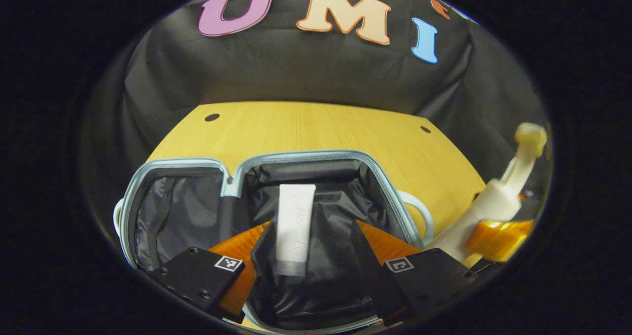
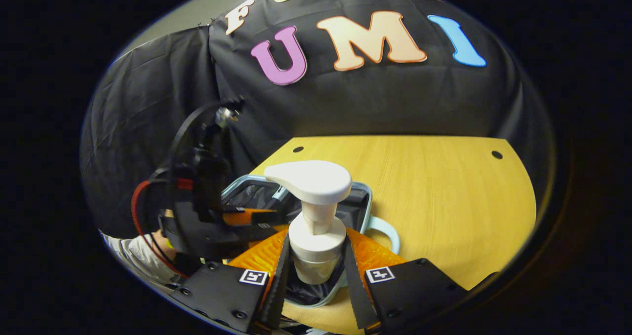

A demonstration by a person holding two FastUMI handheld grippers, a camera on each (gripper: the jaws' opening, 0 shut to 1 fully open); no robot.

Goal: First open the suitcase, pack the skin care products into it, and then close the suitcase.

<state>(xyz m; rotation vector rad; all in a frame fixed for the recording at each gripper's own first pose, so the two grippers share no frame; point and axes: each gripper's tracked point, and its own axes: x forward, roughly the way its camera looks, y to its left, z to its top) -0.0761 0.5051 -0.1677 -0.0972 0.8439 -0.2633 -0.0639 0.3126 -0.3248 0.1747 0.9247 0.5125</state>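
Observation:
The suitcase (image 1: pixel 316 155) lies open on the wooden table (image 1: pixel 321 128), with a light-blue rim and black lining. A white tube (image 1: pixel 295 226) lies in its right-hand half. My left gripper (image 1: pixel 313 241) hovers over that half, open, with the tube between the fingers, close to the left one. A white pump bottle (image 2: pixel 316 236) stands upright in my right gripper (image 2: pixel 316 256), which is shut on its body just over the suitcase's (image 2: pixel 363 192) near edge. In the left gripper view the bottle (image 1: pixel 486 211) and right gripper (image 1: pixel 498 239) show at the right, beside the suitcase.
A light-blue carry handle (image 1: pixel 424 216) juts from the suitcase's right side. The suitcase's left half (image 1: pixel 173 211) holds only lining. Bare table (image 2: pixel 444 202) stretches behind and to the right, ending at the black cloth wall. The left gripper (image 2: pixel 212 216) with its cables shows at the left.

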